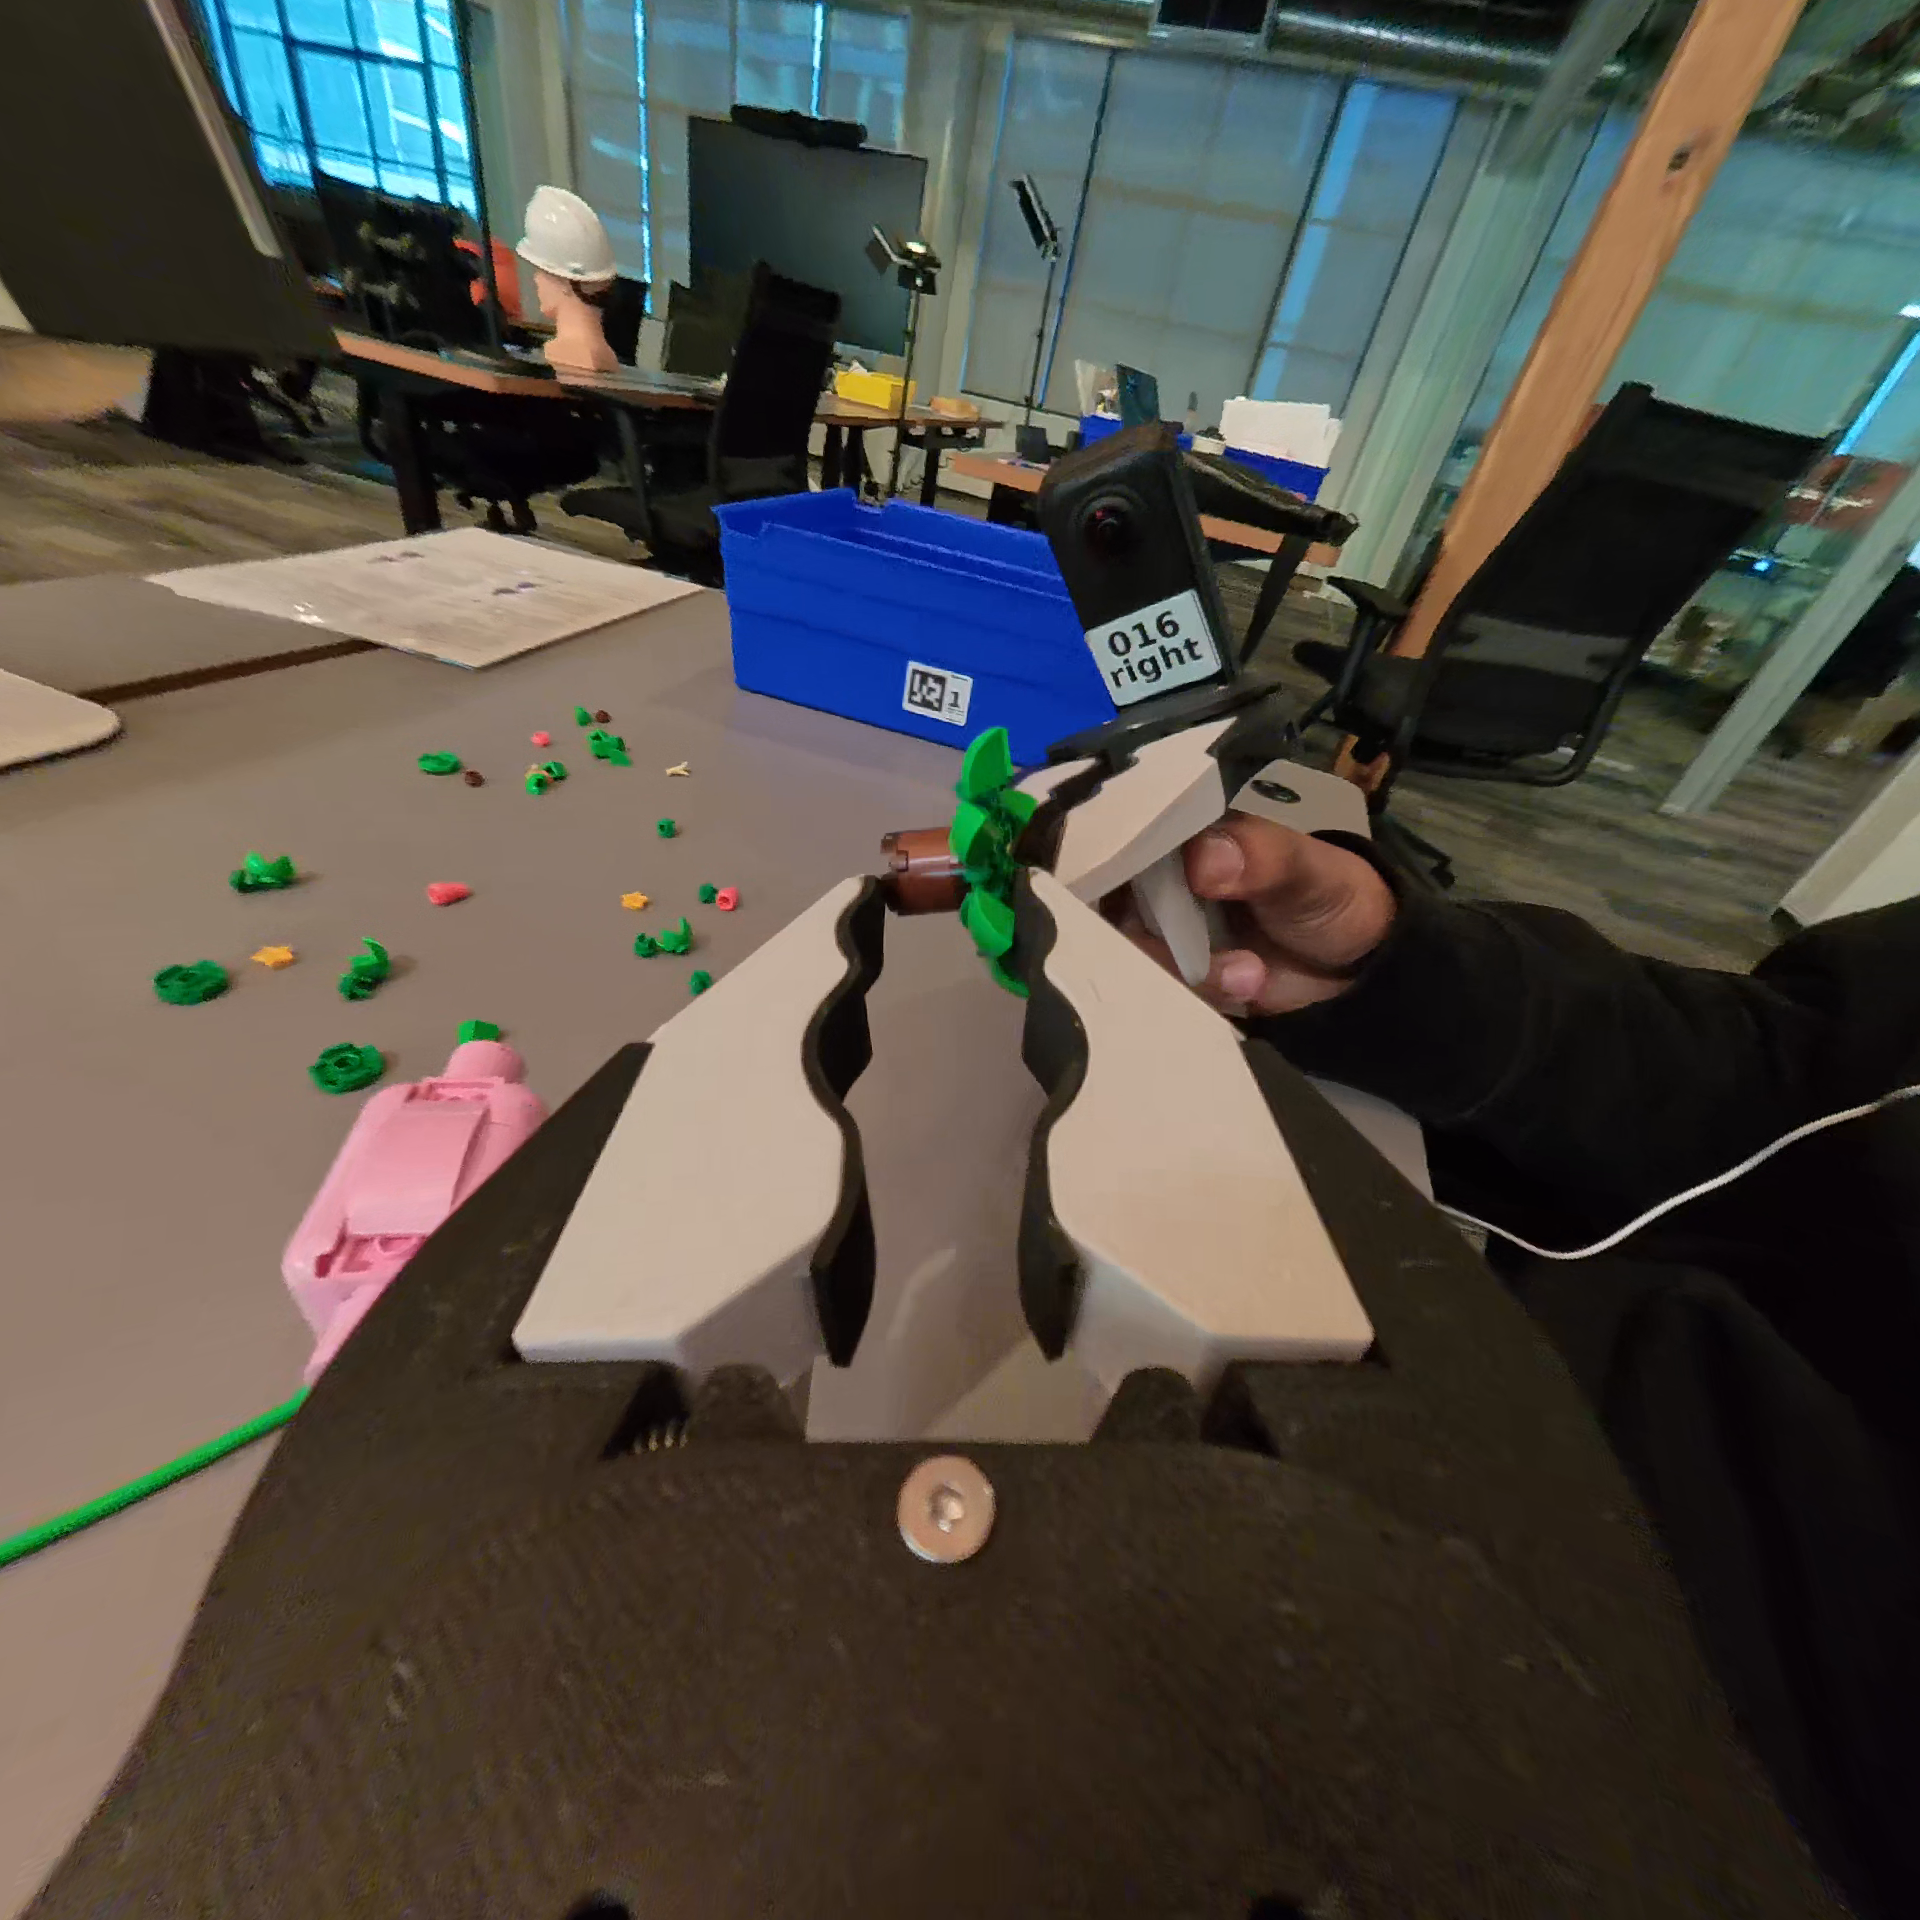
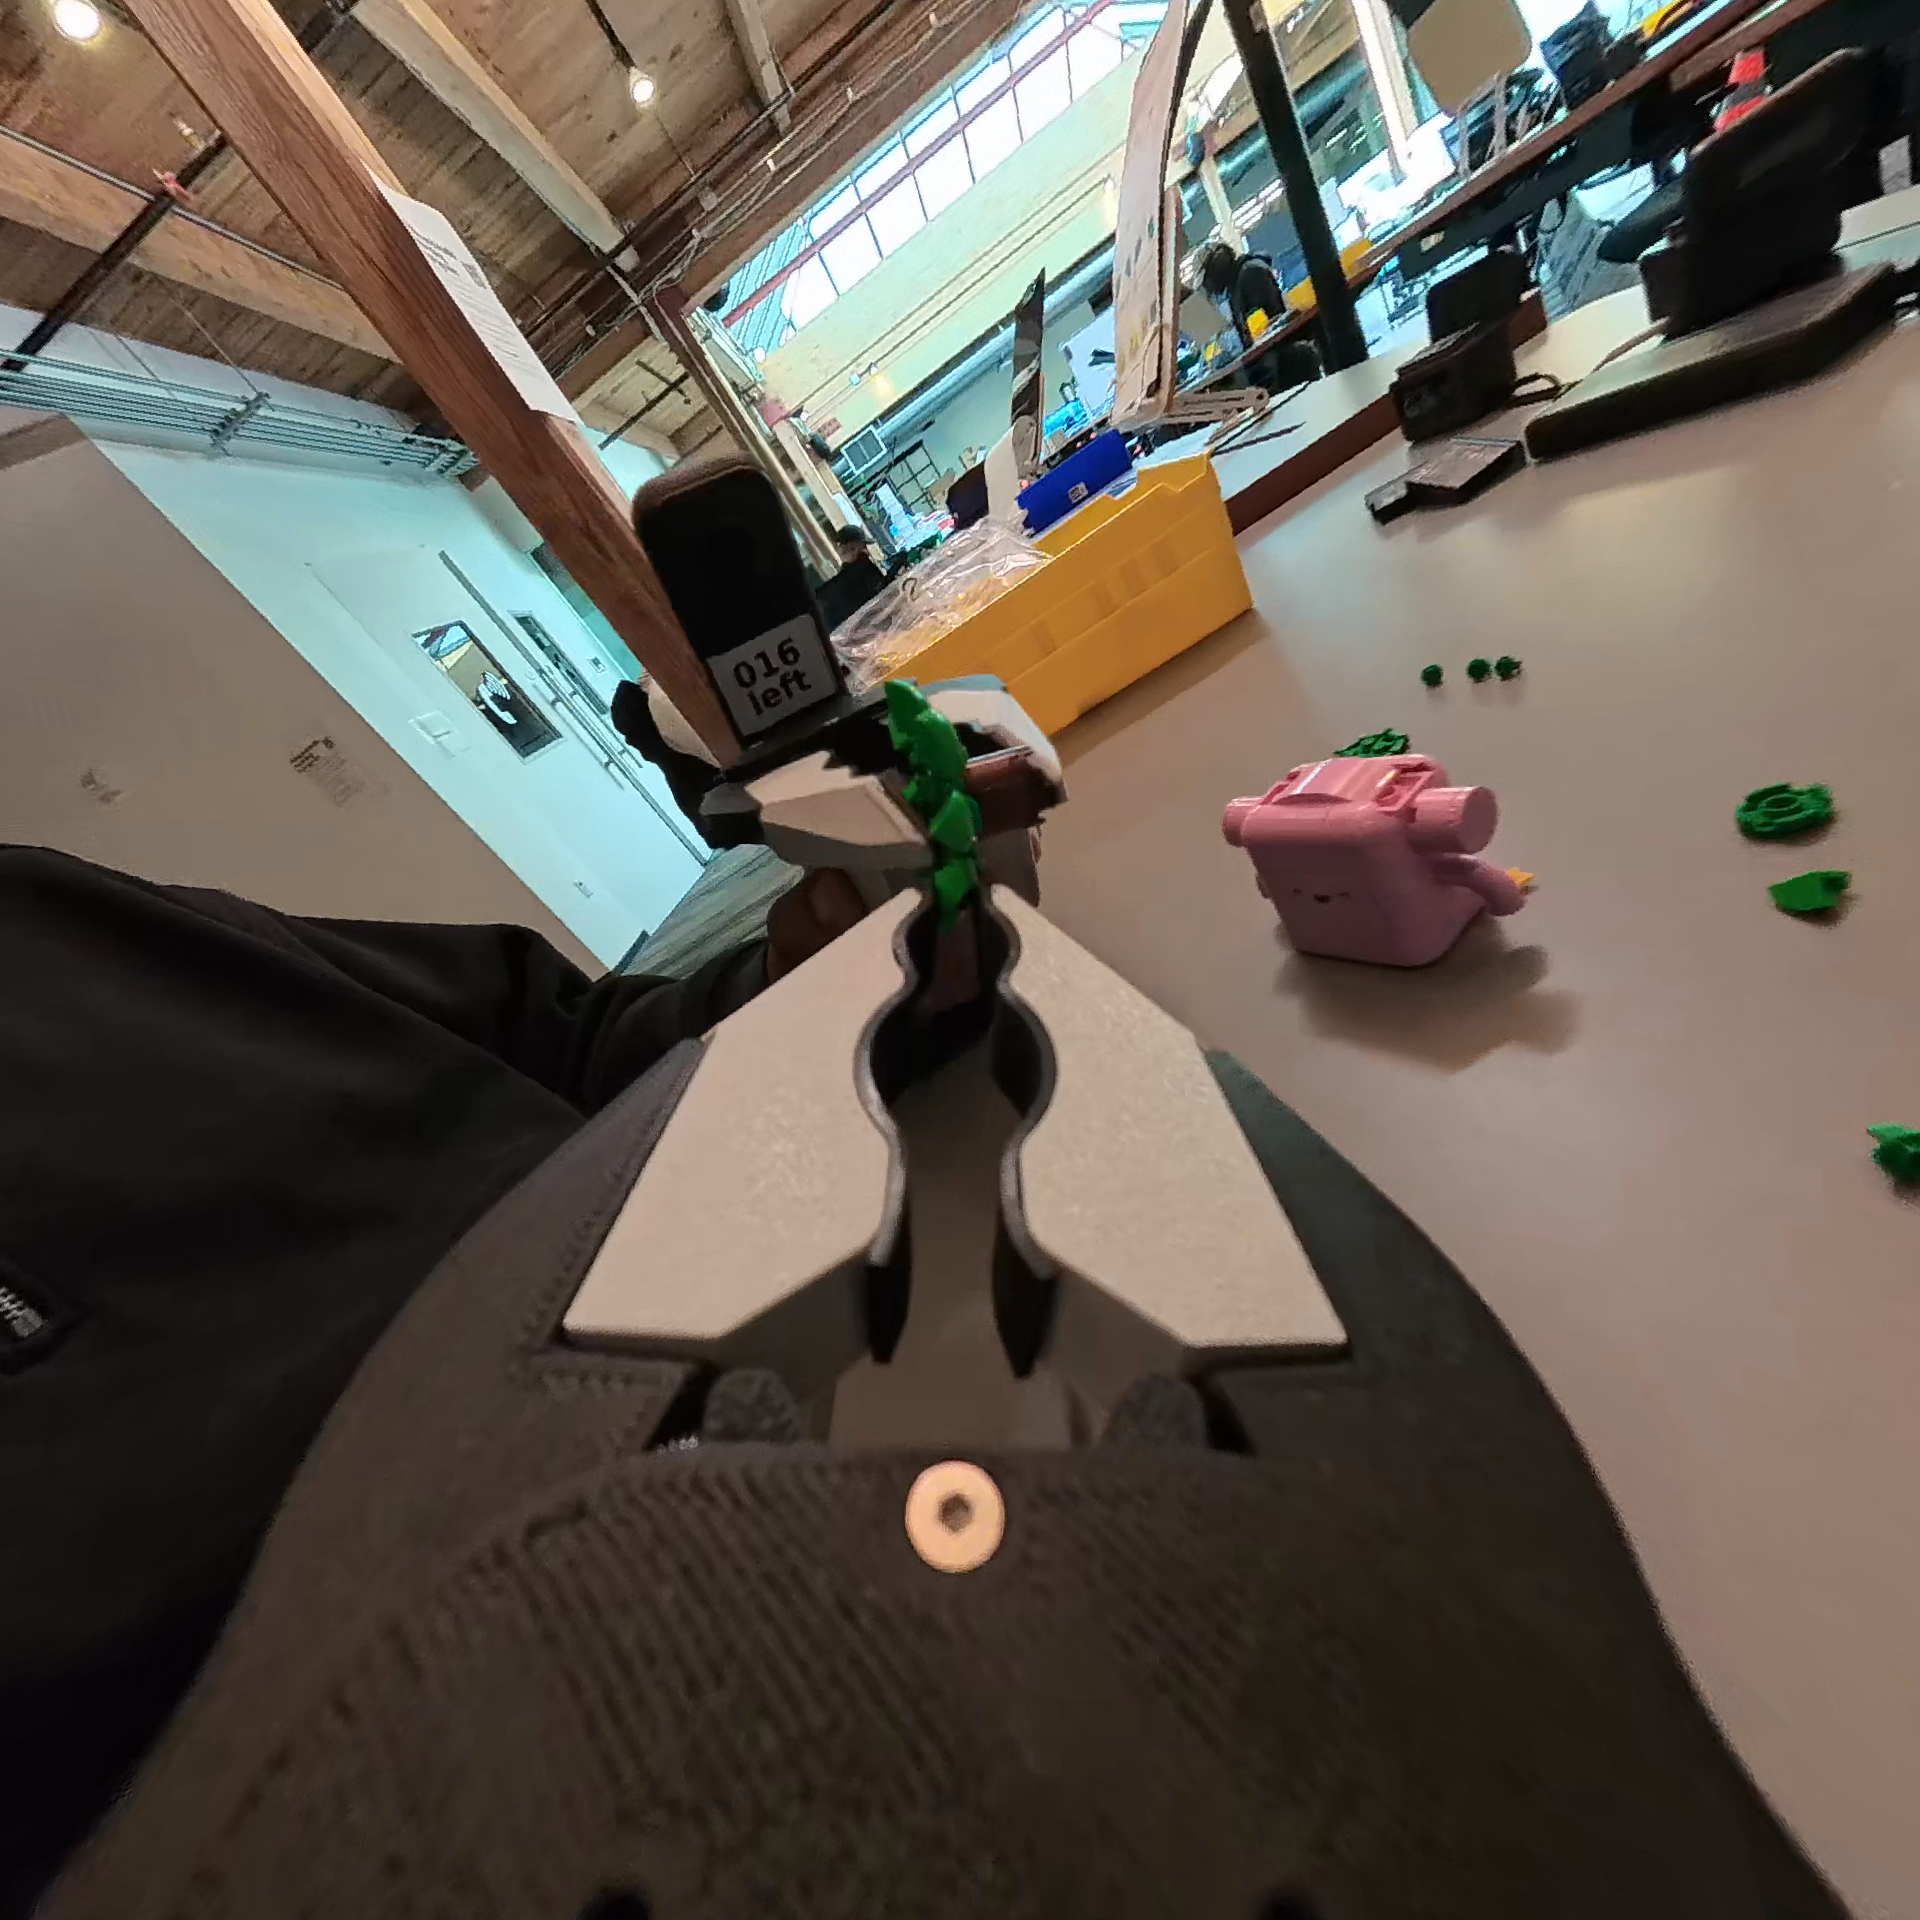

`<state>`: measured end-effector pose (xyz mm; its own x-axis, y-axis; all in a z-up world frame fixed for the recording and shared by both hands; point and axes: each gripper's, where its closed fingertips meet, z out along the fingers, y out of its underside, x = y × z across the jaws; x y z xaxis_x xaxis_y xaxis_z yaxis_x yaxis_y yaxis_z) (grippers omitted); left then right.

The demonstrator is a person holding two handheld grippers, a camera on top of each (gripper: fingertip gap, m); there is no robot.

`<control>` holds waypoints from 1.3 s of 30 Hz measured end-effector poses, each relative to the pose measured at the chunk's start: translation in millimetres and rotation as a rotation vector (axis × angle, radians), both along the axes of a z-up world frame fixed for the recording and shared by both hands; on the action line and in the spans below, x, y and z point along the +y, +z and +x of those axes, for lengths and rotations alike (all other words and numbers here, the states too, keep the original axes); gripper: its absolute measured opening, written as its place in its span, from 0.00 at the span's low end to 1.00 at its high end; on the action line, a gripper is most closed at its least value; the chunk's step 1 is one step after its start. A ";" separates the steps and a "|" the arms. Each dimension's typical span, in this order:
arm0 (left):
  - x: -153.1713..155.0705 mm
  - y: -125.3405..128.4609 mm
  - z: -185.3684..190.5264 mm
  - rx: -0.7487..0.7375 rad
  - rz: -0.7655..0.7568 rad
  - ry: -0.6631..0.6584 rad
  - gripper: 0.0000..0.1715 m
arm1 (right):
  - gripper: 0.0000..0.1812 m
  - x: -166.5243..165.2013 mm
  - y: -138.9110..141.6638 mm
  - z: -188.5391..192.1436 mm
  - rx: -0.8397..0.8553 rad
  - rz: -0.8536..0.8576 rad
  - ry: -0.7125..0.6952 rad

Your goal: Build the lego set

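A small plant piece, a brown stem with green leaves, is held in the air between both grippers. My left gripper is closed on it at its fingertips, the brown end against the left finger and the leaves against the right. My right gripper comes in from the right and is shut on the stem behind the leaves. In the right wrist view my right gripper has its jaws nearly together at the green leaves, with my left gripper just beyond. A pink lego body lies on the table.
Several loose green, orange and pink pieces are scattered over the grey table. A blue bin and a paper sheet lie farther back. A yellow bin stands at the table edge. A green cable runs at the near left. Both grippers' tips are close together, under 4 cm apart.
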<state>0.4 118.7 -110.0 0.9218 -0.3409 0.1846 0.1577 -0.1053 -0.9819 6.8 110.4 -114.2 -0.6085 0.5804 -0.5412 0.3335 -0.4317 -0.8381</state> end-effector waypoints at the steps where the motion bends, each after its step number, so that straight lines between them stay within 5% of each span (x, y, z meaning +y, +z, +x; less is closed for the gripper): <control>1: 0.4 -1.5 0.9 -0.009 -0.008 -0.010 0.12 | 0.02 1.8 -0.7 0.3 -0.004 0.003 0.000; 16: 2.8 -14.5 3.8 -0.166 -0.098 -0.114 0.19 | 0.02 12.9 -8.7 1.5 0.027 0.213 -0.071; 23: 2.8 -19.4 5.1 -0.184 -0.132 -0.132 0.12 | 0.02 9.0 -11.6 0.7 0.040 0.274 -0.073; 27: -1.2 -6.4 -5.6 -0.311 -0.071 -0.139 0.11 | 0.21 28.7 15.6 0.6 0.176 0.204 -0.205; 33: -7.7 10.9 -16.9 -0.545 0.006 -0.217 0.11 | 0.21 26.2 21.6 2.0 0.216 0.210 -0.216; 39: -10.2 15.4 -9.5 -0.534 0.022 -0.266 0.11 | 0.21 2.6 12.7 -1.8 0.272 0.419 -0.207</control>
